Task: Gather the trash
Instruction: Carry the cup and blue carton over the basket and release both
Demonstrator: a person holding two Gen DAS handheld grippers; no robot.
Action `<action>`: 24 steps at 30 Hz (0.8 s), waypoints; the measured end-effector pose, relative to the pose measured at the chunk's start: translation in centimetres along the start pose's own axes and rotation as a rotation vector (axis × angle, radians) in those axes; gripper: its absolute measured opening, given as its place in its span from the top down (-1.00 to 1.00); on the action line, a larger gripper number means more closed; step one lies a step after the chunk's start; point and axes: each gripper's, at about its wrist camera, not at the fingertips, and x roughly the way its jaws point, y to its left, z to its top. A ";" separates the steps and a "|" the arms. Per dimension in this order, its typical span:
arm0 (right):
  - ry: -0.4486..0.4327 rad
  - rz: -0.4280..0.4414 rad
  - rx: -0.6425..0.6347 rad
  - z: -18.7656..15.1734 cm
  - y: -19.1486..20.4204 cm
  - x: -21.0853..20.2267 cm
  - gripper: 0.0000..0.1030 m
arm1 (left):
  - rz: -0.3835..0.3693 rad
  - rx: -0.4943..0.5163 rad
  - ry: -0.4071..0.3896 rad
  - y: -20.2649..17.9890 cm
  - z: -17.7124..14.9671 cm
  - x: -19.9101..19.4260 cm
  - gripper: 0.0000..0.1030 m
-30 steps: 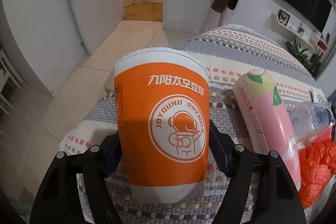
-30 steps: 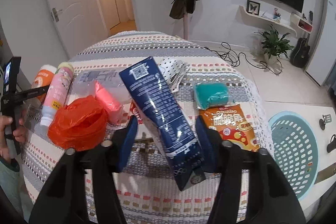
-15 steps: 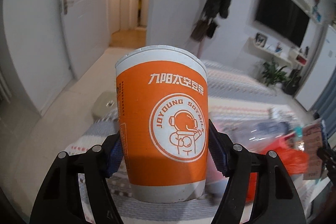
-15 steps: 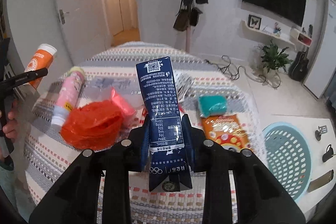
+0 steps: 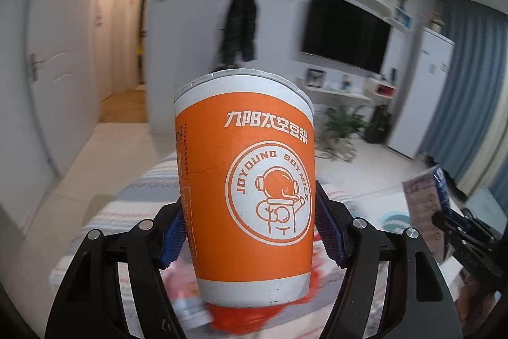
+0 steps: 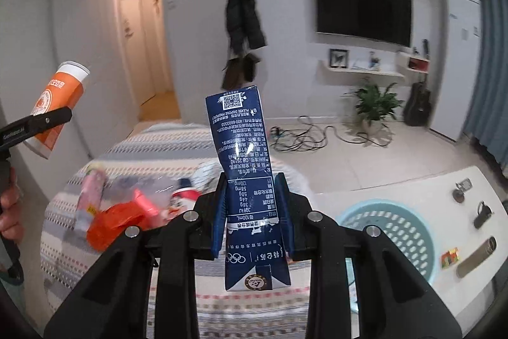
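- Left gripper (image 5: 249, 239): jaws clamped on the lower half of an orange soy-milk paper cup (image 5: 246, 180), blue pads pressing both sides; cup upright with lid on, carried clear above the striped bedspread (image 6: 133, 154), probably so nothing spills on the way to the bin.
- Right gripper (image 6: 252, 213): jaws pinched narrow on a flattened dark-blue milk carton (image 6: 246, 180), gripped across its thin faces near the lower third, printed end pointing up; likely held upright to drop in cleanly.
- Pale-blue perforated basket (image 6: 389, 232): on the floor just right of the bedspread, apparently the destination for both pieces.
- Left on the bedspread: crumpled orange plastic bag (image 6: 117, 221), pink bottle (image 6: 90, 199), clear wrappers; blurred, details unclear.
- Near the basket: keys and small items on a white surface, well clear of its mouth.
- No obstacle visible between the held trash and the basket; only risk is the two grippers crowding each other over its opening.
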 end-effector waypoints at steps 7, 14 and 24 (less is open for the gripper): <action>-0.029 -0.086 0.123 -0.5 -7.1 -1.6 0.49 | -0.106 0.110 0.013 -9.1 0.7 3.0 -0.32; -0.006 -0.138 0.230 -2.3 -13.3 -1.3 0.49 | -0.180 0.212 0.057 -16.2 0.0 6.6 -0.32; 0.064 -0.209 0.365 -5.9 -20.0 0.9 0.49 | -0.285 0.296 0.187 -23.2 -3.8 13.6 -0.32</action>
